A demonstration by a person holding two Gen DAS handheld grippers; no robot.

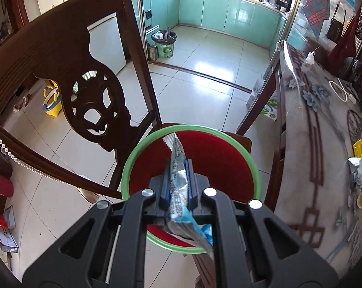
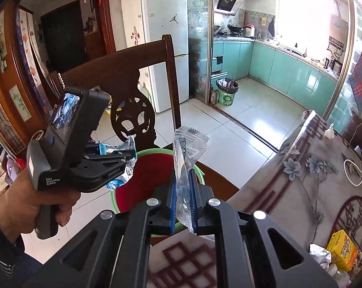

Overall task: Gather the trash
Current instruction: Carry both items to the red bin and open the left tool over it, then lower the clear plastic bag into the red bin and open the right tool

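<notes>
1. Clamping a crumpled blue-and-silver snack wrapper (image 1: 179,189) between the blue pads, left gripper (image 1: 178,182) closed tight on it and poised directly above the green-rimmed bin (image 1: 133,158) with its red liner.
2. Pinching a clear plastic wrapper (image 2: 184,158) with a serrated top edge, right gripper (image 2: 183,199) likewise shut on its load, just short of the same bin's rim (image 2: 197,168) (seen from the table side).
3. Sitting on the dark wooden chair (image 1: 61,55), bin tucked just beside the table (image 1: 312,144) with the floral cover.
4. Judging progress: two pieces lifted and brought to the bin, neither yet let go; bin interior appears bare red where visible (bottom partly hidden by the grippers).
5. Left to gather, by the look of it: crinkled foil scrap (image 2: 321,252) and a yellow packet (image 2: 344,249) on the table near its edge, plus a white crumpled tissue (image 2: 329,129) farther along.
6. Looking light and floppy, both wrappers: foil one creased and drooping below the pads, clear one standing stiff and upright.
</notes>
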